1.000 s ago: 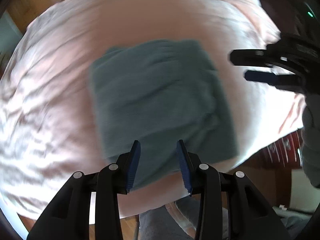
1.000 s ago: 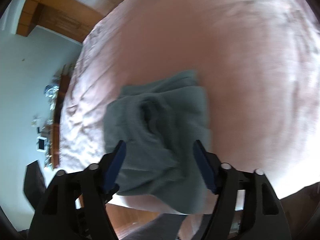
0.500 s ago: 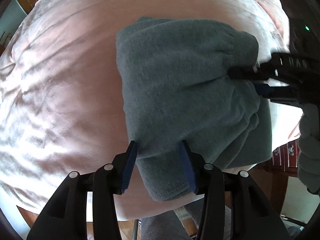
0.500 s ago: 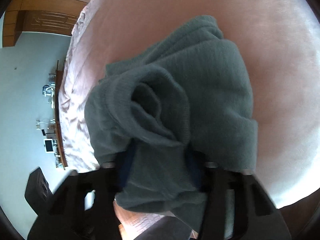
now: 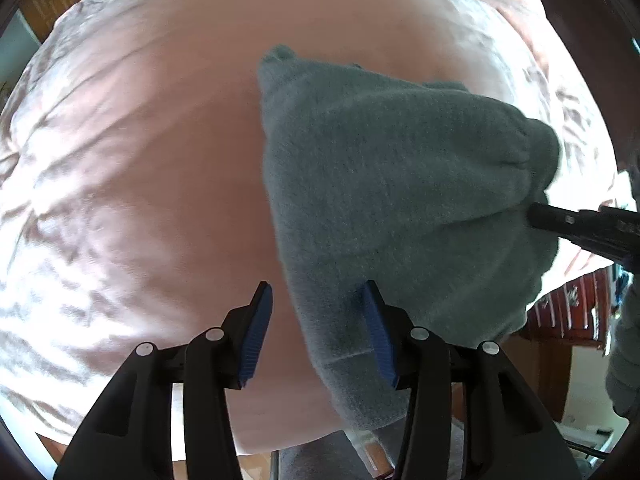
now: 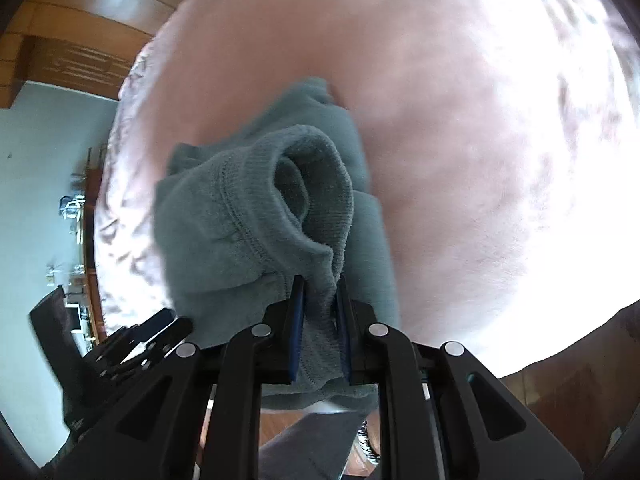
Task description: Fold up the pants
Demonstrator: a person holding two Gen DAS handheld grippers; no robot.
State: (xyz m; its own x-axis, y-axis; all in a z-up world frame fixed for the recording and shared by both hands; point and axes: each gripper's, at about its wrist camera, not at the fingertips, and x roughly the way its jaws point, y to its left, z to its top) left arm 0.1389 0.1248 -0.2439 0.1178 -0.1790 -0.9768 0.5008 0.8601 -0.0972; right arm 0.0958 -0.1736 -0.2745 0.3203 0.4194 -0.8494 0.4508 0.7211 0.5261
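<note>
The grey-green fleece pants (image 5: 400, 200) are folded into a thick bundle on the pink bed cover (image 5: 140, 160). My right gripper (image 6: 320, 312) is shut on a ribbed cuff or waistband edge of the pants (image 6: 256, 208) and lifts that side. It shows at the right of the left wrist view (image 5: 536, 216), gripping the bundle's right edge. My left gripper (image 5: 316, 332) is open. Its right finger (image 5: 378, 336) lies against the pants' near corner; its left finger is over bare cover.
The pink cover (image 6: 480, 160) fills most of both views. Wooden floor and wall panels (image 6: 80, 40) lie beyond the bed. A dark red cabinet (image 5: 568, 312) stands at the right. A cluttered desk (image 6: 76, 240) stands against the far wall.
My right gripper has closed on the pants' edge and raised it. The bundle has shifted right in the left view. My left gripper has stayed open and now sits at the bundle's left edge.
</note>
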